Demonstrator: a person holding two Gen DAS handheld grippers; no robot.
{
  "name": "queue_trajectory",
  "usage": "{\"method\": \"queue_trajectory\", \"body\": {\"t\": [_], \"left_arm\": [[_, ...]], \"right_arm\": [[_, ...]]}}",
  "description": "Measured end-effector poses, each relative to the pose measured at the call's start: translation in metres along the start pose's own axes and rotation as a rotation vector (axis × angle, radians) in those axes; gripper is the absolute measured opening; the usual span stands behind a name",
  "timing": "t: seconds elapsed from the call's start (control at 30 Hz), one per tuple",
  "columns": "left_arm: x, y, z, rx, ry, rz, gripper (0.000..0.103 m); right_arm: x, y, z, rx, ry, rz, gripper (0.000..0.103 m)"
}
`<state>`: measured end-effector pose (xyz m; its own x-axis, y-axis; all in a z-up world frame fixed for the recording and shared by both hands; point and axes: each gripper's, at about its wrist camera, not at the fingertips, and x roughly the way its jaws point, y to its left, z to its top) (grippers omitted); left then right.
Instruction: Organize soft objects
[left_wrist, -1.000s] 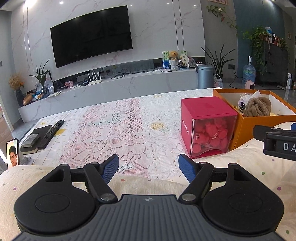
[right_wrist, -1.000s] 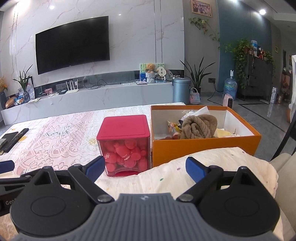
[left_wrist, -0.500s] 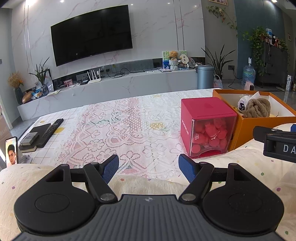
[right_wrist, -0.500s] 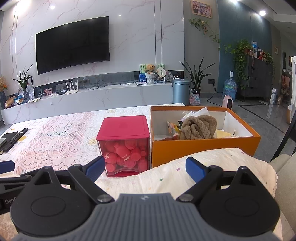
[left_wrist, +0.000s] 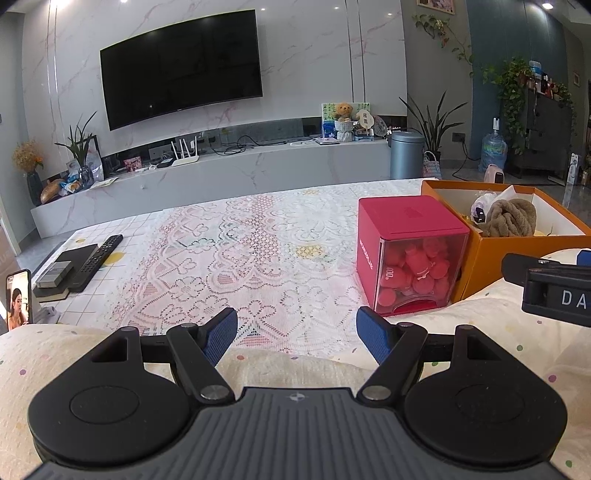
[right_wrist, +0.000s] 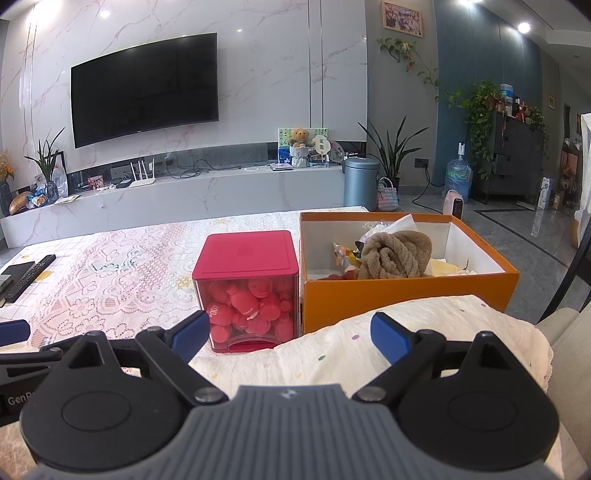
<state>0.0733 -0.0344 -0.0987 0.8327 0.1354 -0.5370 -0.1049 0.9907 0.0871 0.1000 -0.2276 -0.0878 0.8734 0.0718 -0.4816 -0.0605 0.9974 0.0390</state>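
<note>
Barely any change vs a second back: both views hold the same framing, nothing on the table moved, so no read on task stage from motion. Left gripper (left_wrist: 296, 332) and right gripper (right_wrist: 290, 334) both spread wide, nothing between the blue pads, hovering just over the cream polka-dot padded quilt (right_wrist: 343, 354) bunched along the near table edge. Past it, the red-lidded clear plastic cube full of red squishy toys (right_wrist: 246, 290) stands upright, touching or just beside the open orange cardboard box (right_wrist: 406, 293); the brown chunky knit bundle (right_wrist: 395, 253) already lies inside with wrappers. Fits either quilt left to sort or everything settled. Room: lace tablecloth (left_wrist: 229, 258) wide open on the left; black remote control (left_wrist: 98, 254) and phone (left_wrist: 16, 297) at the far-left edge; box sits close to the right table edge.
</note>
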Motion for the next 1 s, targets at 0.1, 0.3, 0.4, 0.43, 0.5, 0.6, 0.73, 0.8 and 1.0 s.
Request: {"method": "queue_trajectory", "body": {"t": [0.1, 0.3, 0.4, 0.43, 0.5, 0.6, 0.73, 0.8, 1.0], "left_arm": [[-0.0006, -0.0004, 0.0006, -0.002, -0.002, -0.004, 0.086], [-0.0006, -0.0004, 0.0006, -0.003, -0.003, -0.004, 0.086], [-0.0008, -0.0004, 0.0006, -0.003, -0.003, -0.004, 0.086], [-0.0008, -0.0003, 0.0006, -0.003, -0.003, -0.004, 0.086], [-0.0009, -0.0003, 0.0007, -0.004, -0.003, -0.005, 0.086], [-0.0009, -0.0002, 0.0006, -0.004, -0.003, -0.005, 0.086], [-0.0011, -0.0005, 0.0013, -0.005, -0.004, -0.005, 0.086], [-0.0010, -0.0005, 0.0012, -0.006, -0.004, -0.005, 0.086], [-0.0009, -0.0001, 0.0008, -0.006, -0.004, -0.005, 0.085]], "right_arm": [[-0.0005, 0.0004, 0.0001, 0.000, -0.001, 0.000, 0.092], [-0.0007, 0.0002, 0.0000, 0.000, -0.001, -0.001, 0.092], [-0.0006, 0.0002, 0.0000, 0.000, -0.001, 0.000, 0.092], [-0.0006, 0.0002, 0.0000, 0.000, -0.001, 0.000, 0.092], [-0.0006, 0.0001, 0.0000, -0.001, -0.001, 0.000, 0.092], [-0.0006, 0.0001, -0.0001, 0.000, -0.001, 0.000, 0.092], [-0.0005, 0.0001, -0.0001, -0.001, 0.000, 0.000, 0.092], [-0.0006, 0.0001, -0.0001, -0.001, -0.001, -0.001, 0.092], [-0.0007, -0.0004, -0.0001, -0.001, 0.000, -0.003, 0.092]]}}
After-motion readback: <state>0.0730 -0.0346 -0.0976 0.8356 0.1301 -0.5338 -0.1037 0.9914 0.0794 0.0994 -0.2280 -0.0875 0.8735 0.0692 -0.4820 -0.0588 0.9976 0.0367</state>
